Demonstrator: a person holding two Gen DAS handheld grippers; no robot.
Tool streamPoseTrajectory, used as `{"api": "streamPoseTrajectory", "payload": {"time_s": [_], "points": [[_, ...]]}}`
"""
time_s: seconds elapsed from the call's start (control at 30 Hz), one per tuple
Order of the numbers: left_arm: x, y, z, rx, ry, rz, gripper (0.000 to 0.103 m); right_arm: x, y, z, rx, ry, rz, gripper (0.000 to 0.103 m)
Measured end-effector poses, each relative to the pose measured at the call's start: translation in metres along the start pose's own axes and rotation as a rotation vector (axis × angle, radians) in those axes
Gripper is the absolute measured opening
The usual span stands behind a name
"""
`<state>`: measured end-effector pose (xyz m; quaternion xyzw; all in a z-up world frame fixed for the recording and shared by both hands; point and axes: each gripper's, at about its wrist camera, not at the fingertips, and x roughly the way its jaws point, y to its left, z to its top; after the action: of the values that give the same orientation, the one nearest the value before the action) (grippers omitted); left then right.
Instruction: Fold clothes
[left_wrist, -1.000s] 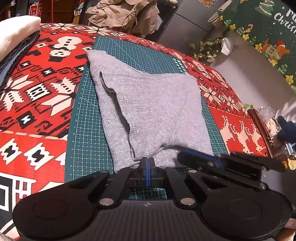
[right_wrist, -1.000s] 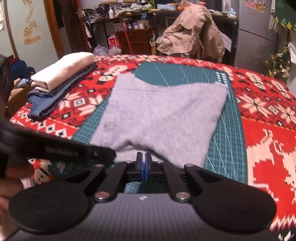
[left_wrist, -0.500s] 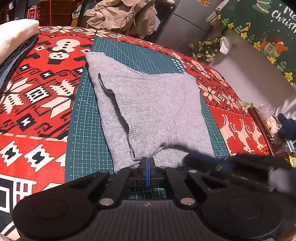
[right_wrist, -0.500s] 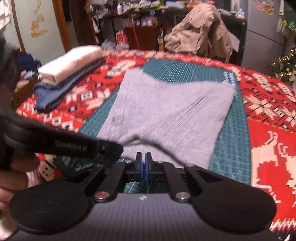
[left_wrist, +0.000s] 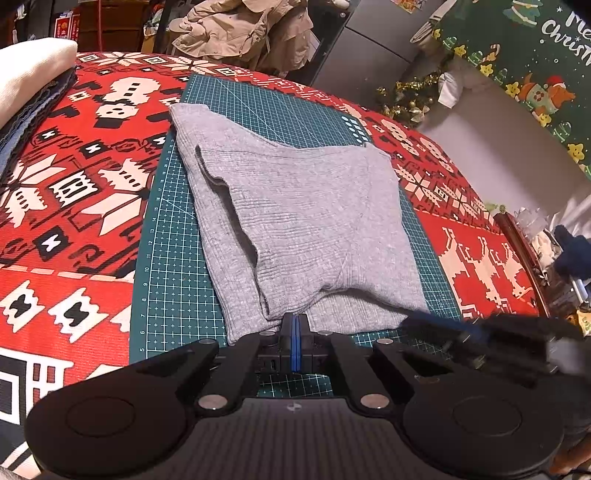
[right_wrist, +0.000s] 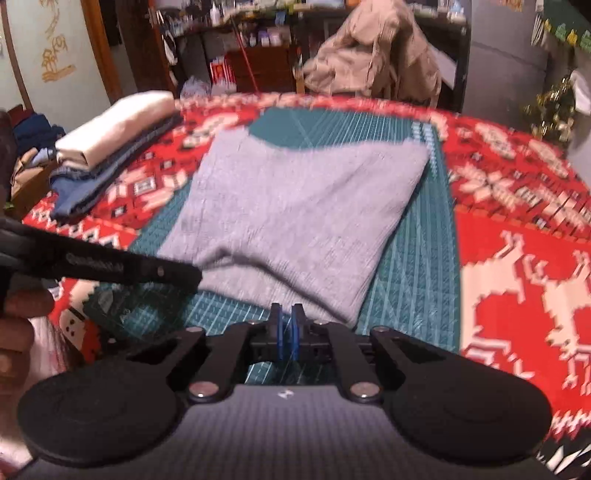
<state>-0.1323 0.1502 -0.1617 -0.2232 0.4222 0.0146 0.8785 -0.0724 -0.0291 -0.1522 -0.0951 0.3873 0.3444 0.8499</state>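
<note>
A grey ribbed knit garment (left_wrist: 303, 221) (right_wrist: 295, 214) lies folded on a green cutting mat (left_wrist: 173, 277) (right_wrist: 406, 295). My left gripper (left_wrist: 295, 319) is shut, its blue pads pressed together right at the garment's near hem; whether cloth is pinched there cannot be told. In the right wrist view that left gripper (right_wrist: 192, 275) reaches in from the left towards the hem. My right gripper (right_wrist: 287, 310) sits just short of the hem's near right part, all but shut, with a thin slit between its pads and nothing in it. It shows blurred in the left wrist view (left_wrist: 410, 321).
A red patterned Christmas cloth (left_wrist: 74, 192) (right_wrist: 517, 258) covers the table. A stack of folded clothes, cream on blue (right_wrist: 110, 147) (left_wrist: 29, 81), lies at the far left. A beige coat (right_wrist: 376, 55) hangs on a chair beyond the table. A hand (right_wrist: 18, 314) shows at the left edge.
My right gripper slid to the right along the near hem and its pads parted a sliver. The left gripper and the garment stayed put.
</note>
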Motion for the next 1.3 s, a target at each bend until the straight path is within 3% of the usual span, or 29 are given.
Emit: {"api": "streamPoseTrajectory", "payload": {"time_s": [0.13, 0.3, 0.53, 0.73, 0.97, 1.1, 1.3], "points": [[0.000, 0.000, 0.000, -0.001, 0.002, 0.002, 0.003, -0.004, -0.012, 0.014, 0.038, -0.056, -0.026, 0.005], [0.000, -0.001, 0.000, 0.005, 0.002, 0.007, 0.003, 0.014, -0.033, 0.008, 0.100, 0.006, -0.049, 0.006], [0.000, 0.000, 0.000, -0.005, 0.004, -0.001, 0.003, -0.002, -0.041, -0.011, 0.140, 0.007, -0.013, 0.007], [0.001, 0.000, 0.001, -0.006, 0.005, 0.000, 0.003, -0.011, -0.048, 0.006, 0.169, -0.061, -0.019, 0.007], [0.000, -0.001, 0.001, 0.000, 0.005, 0.006, 0.003, 0.021, -0.060, 0.033, 0.224, -0.112, -0.043, 0.007], [0.000, -0.002, 0.000, 0.005, 0.004, 0.007, 0.003, 0.035, -0.066, 0.025, 0.247, -0.077, -0.041, 0.006], [0.001, 0.001, 0.001, -0.007, 0.005, -0.004, 0.003, 0.020, -0.069, 0.002, 0.240, -0.045, -0.032, 0.007]]}}
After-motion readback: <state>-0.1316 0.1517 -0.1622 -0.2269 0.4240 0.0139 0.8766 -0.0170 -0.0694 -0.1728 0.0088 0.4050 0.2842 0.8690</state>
